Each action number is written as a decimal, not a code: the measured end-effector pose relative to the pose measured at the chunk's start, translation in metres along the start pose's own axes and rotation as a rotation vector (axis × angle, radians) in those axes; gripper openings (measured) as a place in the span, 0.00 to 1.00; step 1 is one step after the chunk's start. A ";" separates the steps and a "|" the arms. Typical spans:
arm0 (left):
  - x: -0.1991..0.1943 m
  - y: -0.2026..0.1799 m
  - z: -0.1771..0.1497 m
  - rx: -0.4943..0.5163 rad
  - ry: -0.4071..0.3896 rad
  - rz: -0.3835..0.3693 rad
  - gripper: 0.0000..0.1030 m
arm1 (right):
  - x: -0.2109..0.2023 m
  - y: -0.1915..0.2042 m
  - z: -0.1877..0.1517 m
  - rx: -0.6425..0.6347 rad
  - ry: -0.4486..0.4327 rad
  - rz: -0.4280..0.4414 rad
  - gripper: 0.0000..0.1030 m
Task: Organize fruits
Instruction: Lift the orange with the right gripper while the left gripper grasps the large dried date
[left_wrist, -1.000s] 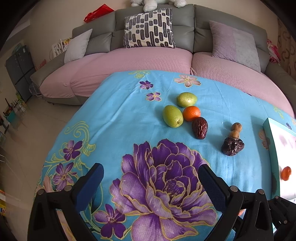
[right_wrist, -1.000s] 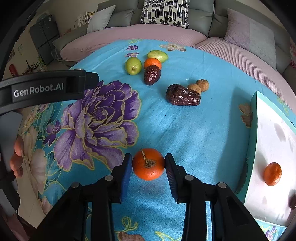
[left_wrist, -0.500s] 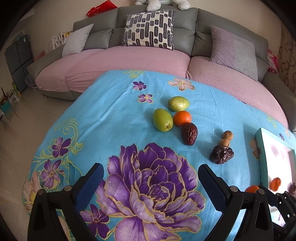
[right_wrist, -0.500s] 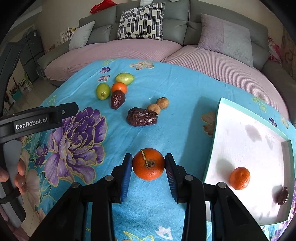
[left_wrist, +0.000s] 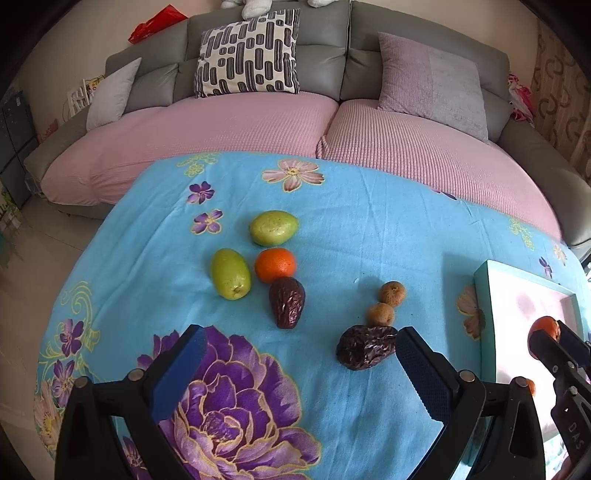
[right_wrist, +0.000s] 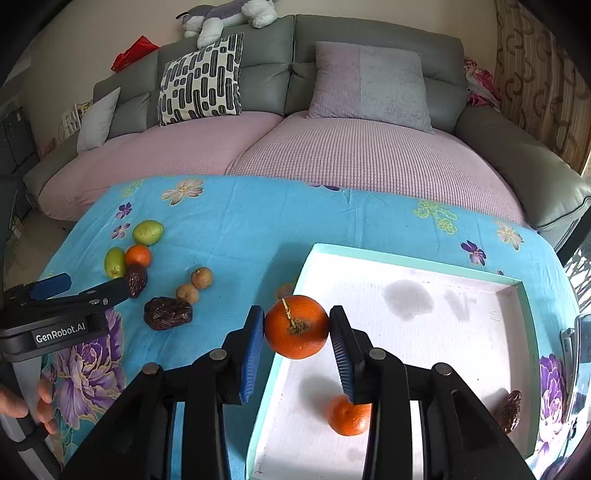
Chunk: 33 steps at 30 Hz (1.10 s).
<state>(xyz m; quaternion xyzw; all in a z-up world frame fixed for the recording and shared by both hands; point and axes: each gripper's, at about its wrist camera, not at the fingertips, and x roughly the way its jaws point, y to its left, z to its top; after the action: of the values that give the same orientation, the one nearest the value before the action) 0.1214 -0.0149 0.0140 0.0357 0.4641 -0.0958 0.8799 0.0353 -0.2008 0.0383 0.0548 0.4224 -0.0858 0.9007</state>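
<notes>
While right gripper (right_wrist: 296, 332) clamps orange (right_wrist: 296, 327) over tray (right_wrist: 413, 264), left gripper (left_wrist: 299, 363) wide, dates (left_wrist: 364, 346) near.

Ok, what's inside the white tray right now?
In the tray: one orange, partly hidden by the right gripper fingers, and a dark date. The near corner is covered.

Gripped tangerine (right_wrist: 296, 326) above tray (right_wrist: 413, 266)

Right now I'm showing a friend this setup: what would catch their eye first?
Probably the orange clamped in the right gripper above the near-left edge of the white tray, where another orange already lies. Next, the fruit cluster on the bright blue floral cloth, beyond the open left gripper.
</notes>
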 end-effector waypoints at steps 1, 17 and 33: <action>0.004 -0.006 0.002 0.008 0.004 -0.003 1.00 | 0.000 -0.006 0.001 0.013 -0.001 -0.003 0.37; 0.059 -0.062 -0.009 0.074 0.102 -0.001 0.89 | 0.010 -0.061 -0.017 0.157 0.022 -0.036 0.37; 0.061 -0.059 -0.012 0.077 0.101 0.024 0.57 | 0.009 -0.071 -0.022 0.196 0.028 -0.020 0.37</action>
<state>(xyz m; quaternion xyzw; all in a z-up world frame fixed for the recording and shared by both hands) 0.1331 -0.0791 -0.0414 0.0798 0.5033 -0.1011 0.8545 0.0100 -0.2679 0.0150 0.1396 0.4250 -0.1351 0.8841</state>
